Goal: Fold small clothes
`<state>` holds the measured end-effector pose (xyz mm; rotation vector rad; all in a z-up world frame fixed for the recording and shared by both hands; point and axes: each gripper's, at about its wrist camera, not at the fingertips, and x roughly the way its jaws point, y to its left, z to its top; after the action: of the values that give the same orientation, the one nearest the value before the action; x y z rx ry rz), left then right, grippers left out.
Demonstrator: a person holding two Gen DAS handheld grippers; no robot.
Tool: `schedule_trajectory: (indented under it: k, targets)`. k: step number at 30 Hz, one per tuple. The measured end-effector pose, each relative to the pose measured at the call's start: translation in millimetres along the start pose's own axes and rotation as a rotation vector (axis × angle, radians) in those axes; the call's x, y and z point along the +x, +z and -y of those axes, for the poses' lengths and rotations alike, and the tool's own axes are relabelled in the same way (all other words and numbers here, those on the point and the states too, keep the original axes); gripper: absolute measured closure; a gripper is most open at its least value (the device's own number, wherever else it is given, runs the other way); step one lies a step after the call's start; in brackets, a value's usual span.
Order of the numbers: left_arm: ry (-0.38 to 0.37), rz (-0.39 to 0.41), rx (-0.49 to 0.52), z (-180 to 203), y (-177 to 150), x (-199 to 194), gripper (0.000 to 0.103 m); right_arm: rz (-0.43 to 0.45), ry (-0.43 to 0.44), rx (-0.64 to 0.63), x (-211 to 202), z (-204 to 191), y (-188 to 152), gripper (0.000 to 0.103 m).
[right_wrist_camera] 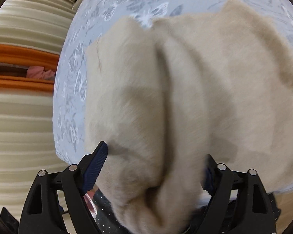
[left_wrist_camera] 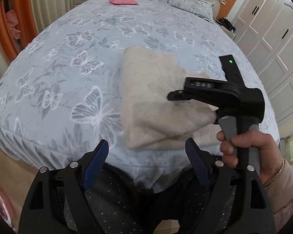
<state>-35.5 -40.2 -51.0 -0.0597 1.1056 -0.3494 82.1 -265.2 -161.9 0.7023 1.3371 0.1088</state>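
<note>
Fleece, by the look of it: cream garment (left_wrist_camera: 156, 105) reads soft, thick, light and floppy, w/ no stiffness to keep a crease, so each fold will prob. spring back unless pressed flat. Not fragile, not slippery; ribbed pads should bite well on the pile. Best hold, I'd judge, is a pinch on a doubled edge or a corner, 1 gripper per corner, rather than mid-panel, where only a tuft of nap gets caught.

Going left to right in the left wrist view: butterfly-print bedspread (left_wrist_camera: 68, 68) lies bare on the left side, w/ a small pink item (left_wrist_camera: 124, 1) far off by the pillows. Left gripper (left_wrist_camera: 146, 154) sits at the near edge of the bed, jaws spread wide, nothing between the pads. Garment lies just beyond it, centre-right on the bed near the front edge, already folded into a chunky wedge w/ a thick rounded fold along its near side and a ragged-looking far edge. Right of that, right gripper (left_wrist_camera: 171, 97) reaches over the cloth, gripped by a hand (left_wrist_camera: 248, 146).

Right wrist view: cloth fills the frame, 2 plump lobes w/ a deep crease (right_wrist_camera: 162, 89) between. Right jaws are apart, straddling the near bulge; left pad (right_wrist_camera: 95, 167) is clear of it, the other is half-hidden, and blur stops me telling more.
</note>
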Motion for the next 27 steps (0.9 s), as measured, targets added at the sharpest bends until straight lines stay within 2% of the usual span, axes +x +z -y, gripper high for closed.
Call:
schedule_trajectory:
  k: [1, 2, 3, 4, 6, 8, 12, 15, 17, 19, 20, 22, 24, 25, 26, 27]
  targets:
    - [0.004, -0.001, 0.000, -1, -2, -1, 0.024, 0.003, -0.007, -0.014, 1, -5, -3, 0.052]
    - [0.009, 0.000, 0.000, -3, -5, -3, 0.024, 0.004, -0.025, -0.030, 3, -11, -5, 0.058]
    - [0.013, -0.001, 0.000, -5, -5, -4, 0.024, 0.011, -0.049, -0.050, 3, -18, -7, 0.072]
    - [0.015, -0.001, -0.001, -6, -7, -5, 0.024, 0.018, -0.064, -0.069, 2, -24, -8, 0.077]
    - [0.016, -0.004, -0.005, -9, -10, -6, 0.024, 0.044, -0.080, -0.115, -6, -41, -9, 0.081]
    - [0.026, -0.008, -0.009, -11, -14, -7, 0.024, 0.066, -0.056, -0.147, -16, -54, -7, 0.083]
    - [0.045, -0.017, -0.008, -13, -19, -6, 0.024, 0.149, 0.077, -0.200, -65, -86, -3, 0.084]
    - [0.052, -0.030, -0.010, -16, -21, -5, 0.024, 0.249, 0.180, -0.239, -117, -87, -6, 0.084]
    - [0.057, -0.032, -0.016, -18, -23, -4, 0.021, 0.315, 0.192, -0.210, -148, -60, -10, 0.085]
    - [0.063, -0.037, -0.020, -20, -23, -2, 0.021, 0.353, 0.106, -0.156, -155, -14, -13, 0.083]
    - [0.063, -0.042, -0.022, -19, -23, 0, 0.021, 0.340, 0.044, -0.117, -147, 15, -11, 0.083]
    - [0.059, -0.053, -0.023, -18, -23, 5, 0.021, 0.234, -0.035, 0.049, -110, 89, -7, 0.082]
    - [0.056, -0.073, -0.015, -10, -23, 11, 0.021, 0.161, -0.076, 0.124, -86, 129, -11, 0.076]
    - [0.052, -0.077, -0.011, -7, -23, 12, 0.021, 0.151, -0.062, 0.150, -81, 141, -15, 0.073]
    - [0.042, -0.075, -0.002, -2, -22, 13, 0.021, 0.173, 0.005, 0.178, -82, 148, -20, 0.070]
    - [0.036, -0.072, 0.004, 2, -21, 13, 0.020, 0.196, 0.059, 0.195, -86, 150, -24, 0.062]
